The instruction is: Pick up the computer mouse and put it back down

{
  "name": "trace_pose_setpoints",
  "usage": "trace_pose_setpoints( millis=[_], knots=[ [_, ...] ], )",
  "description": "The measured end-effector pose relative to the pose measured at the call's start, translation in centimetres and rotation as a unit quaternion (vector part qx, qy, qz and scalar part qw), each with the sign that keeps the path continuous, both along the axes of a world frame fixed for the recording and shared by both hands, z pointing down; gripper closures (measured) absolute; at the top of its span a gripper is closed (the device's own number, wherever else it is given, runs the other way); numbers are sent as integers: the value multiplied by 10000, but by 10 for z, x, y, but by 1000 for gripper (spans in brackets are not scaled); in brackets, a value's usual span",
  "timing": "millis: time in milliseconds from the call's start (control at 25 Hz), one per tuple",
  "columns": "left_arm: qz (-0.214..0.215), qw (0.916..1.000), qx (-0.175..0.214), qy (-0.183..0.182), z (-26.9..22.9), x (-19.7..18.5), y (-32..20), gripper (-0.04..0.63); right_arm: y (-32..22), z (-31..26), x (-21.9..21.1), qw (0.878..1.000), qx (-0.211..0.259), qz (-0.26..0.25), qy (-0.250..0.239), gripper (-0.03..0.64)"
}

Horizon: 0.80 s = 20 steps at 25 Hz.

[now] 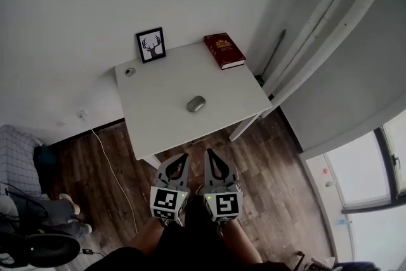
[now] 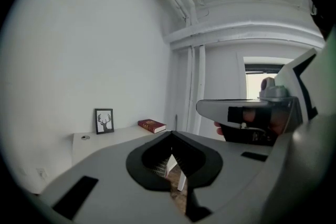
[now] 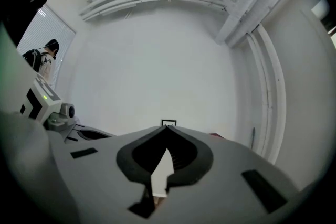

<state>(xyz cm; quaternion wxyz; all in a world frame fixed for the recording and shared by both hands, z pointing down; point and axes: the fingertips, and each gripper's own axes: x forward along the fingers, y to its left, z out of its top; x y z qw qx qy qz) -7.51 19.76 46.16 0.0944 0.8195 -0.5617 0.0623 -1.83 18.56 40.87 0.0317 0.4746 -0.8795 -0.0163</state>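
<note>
Grey mouse (image 1: 196,103), white table (image 1: 158,111), red book (image 1: 224,51), black-framed picture (image 1: 151,45)

Computer mouse (image 1: 196,103): grey, oval, domed; lying flat, top side up, near the middle of the white bench (image 1: 158,124), set slightly askew.

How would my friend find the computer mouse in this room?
Find the white table against the wall. The mouse sits alone near its middle, away from the red book and deer picture at the back. Unlike those flat rectangles, it is a smooth grey oval.
</note>
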Motion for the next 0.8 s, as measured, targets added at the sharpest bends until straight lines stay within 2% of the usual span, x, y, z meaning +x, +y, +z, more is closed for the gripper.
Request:
trace_pose_setpoints(
  millis=[320,600,800],
  knots=[
    [-140,9996,-193,-116,1,24,-95,594,-99,-3,28,9998,22,-197,-60,597],
    [-122,9982,-553,-176,22,40,-135,594,-146,18,56,9998,-80,-140,-137,597],
    [-38,9969,-700,-366,33,50,-148,594,-158,29,65,9993,-282,-120,-216,597]
  ],
)
